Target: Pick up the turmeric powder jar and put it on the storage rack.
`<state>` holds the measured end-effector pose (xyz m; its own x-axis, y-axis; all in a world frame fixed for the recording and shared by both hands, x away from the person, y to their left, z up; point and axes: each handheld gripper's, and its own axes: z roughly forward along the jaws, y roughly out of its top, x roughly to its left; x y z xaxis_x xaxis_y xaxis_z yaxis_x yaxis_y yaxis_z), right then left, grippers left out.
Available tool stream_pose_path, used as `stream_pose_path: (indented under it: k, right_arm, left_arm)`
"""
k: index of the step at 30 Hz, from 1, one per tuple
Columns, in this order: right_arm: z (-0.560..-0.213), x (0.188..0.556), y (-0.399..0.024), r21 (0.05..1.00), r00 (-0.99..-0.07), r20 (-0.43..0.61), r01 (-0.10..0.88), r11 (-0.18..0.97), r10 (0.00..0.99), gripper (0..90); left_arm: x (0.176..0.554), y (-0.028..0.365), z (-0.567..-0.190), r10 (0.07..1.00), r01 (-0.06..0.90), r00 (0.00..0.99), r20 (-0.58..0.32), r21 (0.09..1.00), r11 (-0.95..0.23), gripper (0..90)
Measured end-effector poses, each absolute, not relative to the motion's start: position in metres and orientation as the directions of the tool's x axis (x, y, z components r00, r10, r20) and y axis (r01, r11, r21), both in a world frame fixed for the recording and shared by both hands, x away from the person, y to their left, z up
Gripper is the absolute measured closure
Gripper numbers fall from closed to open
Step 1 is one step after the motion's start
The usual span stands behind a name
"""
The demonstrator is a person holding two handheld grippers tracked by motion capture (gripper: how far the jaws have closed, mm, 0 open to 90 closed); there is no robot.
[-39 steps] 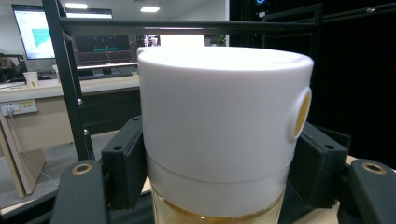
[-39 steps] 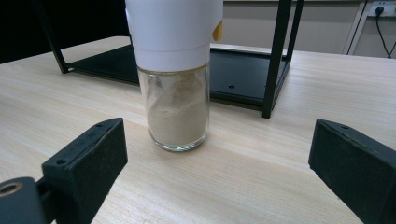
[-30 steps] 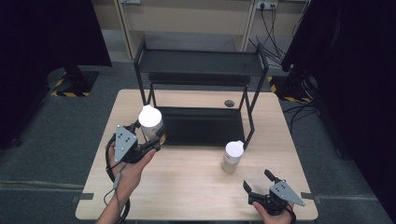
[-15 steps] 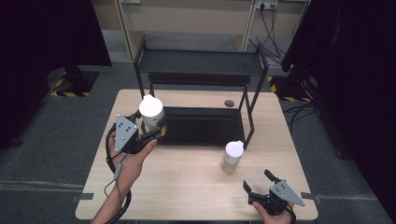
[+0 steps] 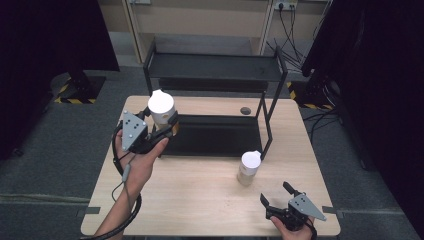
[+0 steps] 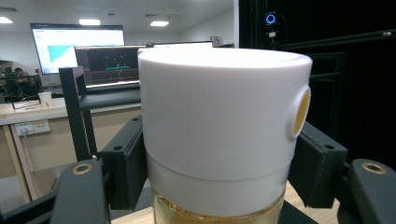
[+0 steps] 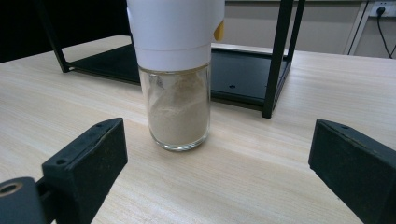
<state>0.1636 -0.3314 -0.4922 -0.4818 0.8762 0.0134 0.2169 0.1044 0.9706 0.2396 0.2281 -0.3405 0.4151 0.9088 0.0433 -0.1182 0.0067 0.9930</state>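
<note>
Two jars (image 5: 248, 168), black rack (image 5: 215, 75) behind

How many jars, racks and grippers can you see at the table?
Jars with white lids: 2, one clamped in the left gripper, one standing on the table.
Black racks: 1.
Grippers: 2, counting the open right gripper.
Total: 5.

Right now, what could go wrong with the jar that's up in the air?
The left gripper pinches the white-capped jar near its cap, so the glass body could slip free and drop onto the table. Held beside the black shelf rack, the jar might also bump a post. The other jar stands near the rack's leg and could tip.
</note>
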Motion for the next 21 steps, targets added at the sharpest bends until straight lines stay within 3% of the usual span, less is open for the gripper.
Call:
stream_pose_path:
  k: [21]
  right_arm:
    - [-0.492, 0.163, -0.331, 0.971, -0.482, 0.013, 0.216, 0.104, 0.876, 4.7]
  left_arm:
    - [0.254, 0.221, -0.314, 0.915, -0.136, 0.4, 0.054, 0.991, 0.001, 30.4]
